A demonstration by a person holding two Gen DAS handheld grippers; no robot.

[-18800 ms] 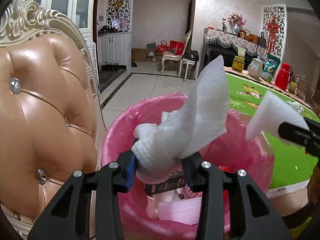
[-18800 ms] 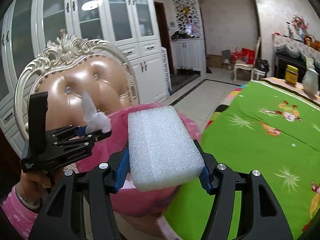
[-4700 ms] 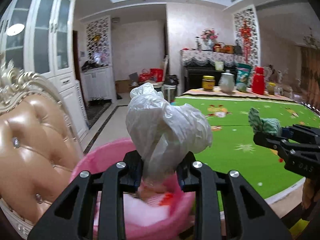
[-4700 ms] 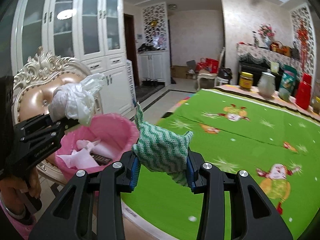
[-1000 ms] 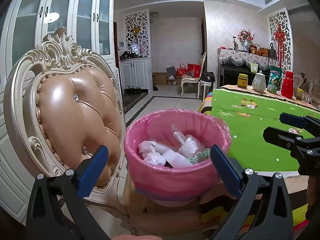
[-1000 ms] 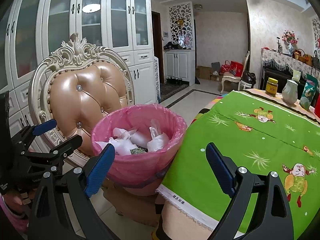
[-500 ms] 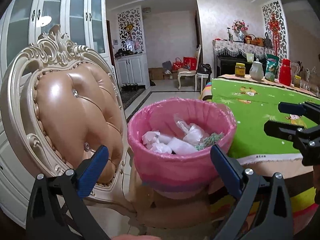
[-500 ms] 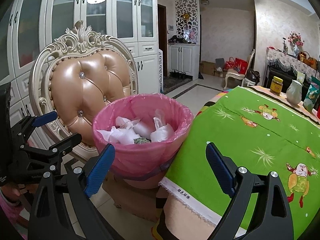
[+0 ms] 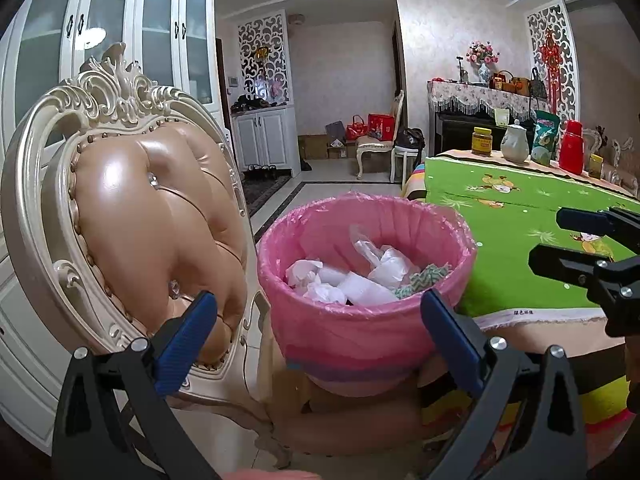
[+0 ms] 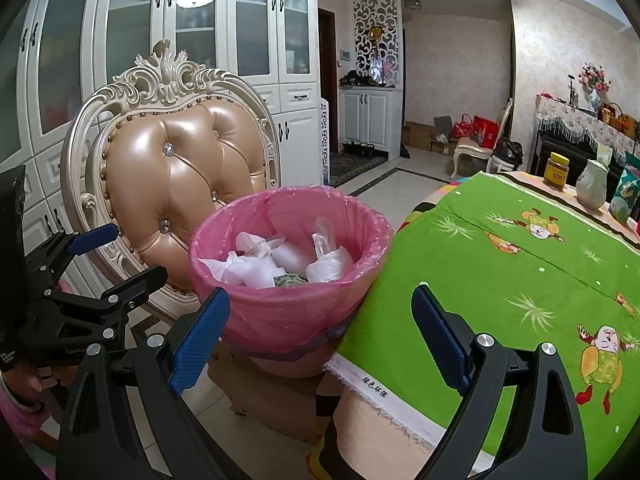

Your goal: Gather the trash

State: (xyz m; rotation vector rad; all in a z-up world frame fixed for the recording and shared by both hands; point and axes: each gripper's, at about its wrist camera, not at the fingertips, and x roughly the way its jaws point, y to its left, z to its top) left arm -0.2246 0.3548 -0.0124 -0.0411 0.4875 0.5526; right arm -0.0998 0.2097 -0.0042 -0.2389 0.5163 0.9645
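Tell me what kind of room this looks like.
Most likely a home dining and living room: an ornate padded chair beside a table under a green cloth, tall white glass-door cabinets, and a pink-lined bin.

At the right of both views a table under a green cartoon-print cloth carries, along its far edge at upper right, a yellow-lidded jar, a pale jug, a green snack bag and a red flask.
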